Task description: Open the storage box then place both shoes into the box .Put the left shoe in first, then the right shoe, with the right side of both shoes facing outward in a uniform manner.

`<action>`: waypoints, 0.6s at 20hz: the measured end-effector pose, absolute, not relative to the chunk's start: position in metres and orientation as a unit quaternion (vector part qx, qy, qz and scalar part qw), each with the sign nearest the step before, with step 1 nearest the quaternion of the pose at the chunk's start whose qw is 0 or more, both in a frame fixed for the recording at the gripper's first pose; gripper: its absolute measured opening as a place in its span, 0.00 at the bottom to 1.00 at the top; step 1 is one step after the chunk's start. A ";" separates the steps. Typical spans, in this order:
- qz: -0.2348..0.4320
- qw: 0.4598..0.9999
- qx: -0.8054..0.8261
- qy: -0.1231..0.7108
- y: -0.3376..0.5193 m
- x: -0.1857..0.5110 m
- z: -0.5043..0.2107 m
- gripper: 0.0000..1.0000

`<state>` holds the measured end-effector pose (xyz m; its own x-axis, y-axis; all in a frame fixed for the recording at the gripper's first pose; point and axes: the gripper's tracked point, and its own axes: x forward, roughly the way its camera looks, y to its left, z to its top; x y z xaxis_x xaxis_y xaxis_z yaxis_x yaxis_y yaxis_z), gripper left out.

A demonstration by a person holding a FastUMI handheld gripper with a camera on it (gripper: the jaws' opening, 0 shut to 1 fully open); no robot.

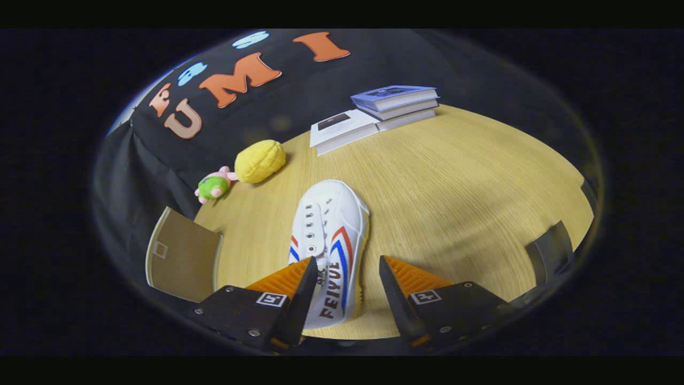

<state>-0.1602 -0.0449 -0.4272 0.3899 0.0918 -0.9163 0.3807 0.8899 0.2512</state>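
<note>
I have the gripper (346,291) spread wide, its 2 fingers apart and gripping nothing. I judge that spread is meant to straddle the shoe (331,240) across its width.

The shoe lies on the table (454,203) with its heel end between the fingers and its toe pointing away beyond them. It sits closer to the left finger (299,297), which overlaps its edge; I cannot tell if they touch. The right finger (398,299) stands clear, with bare table in the gap. Its striped side faces up toward me, so I think it lies tilted on its side.

Just left of the left finger is a tan flap (184,256), probably the box's open lid.

Farther off sit a green plush (212,186) and a yellow plush (260,160) touching it, placed well clear of the shoe. At the far edge, books (374,115).
</note>
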 end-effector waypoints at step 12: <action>-0.121 0.813 0.258 0.508 -0.040 -0.152 -0.431 0.21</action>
<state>-0.1518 -0.0399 -0.4306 0.4536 0.0651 -0.8888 0.4596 0.8374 0.2958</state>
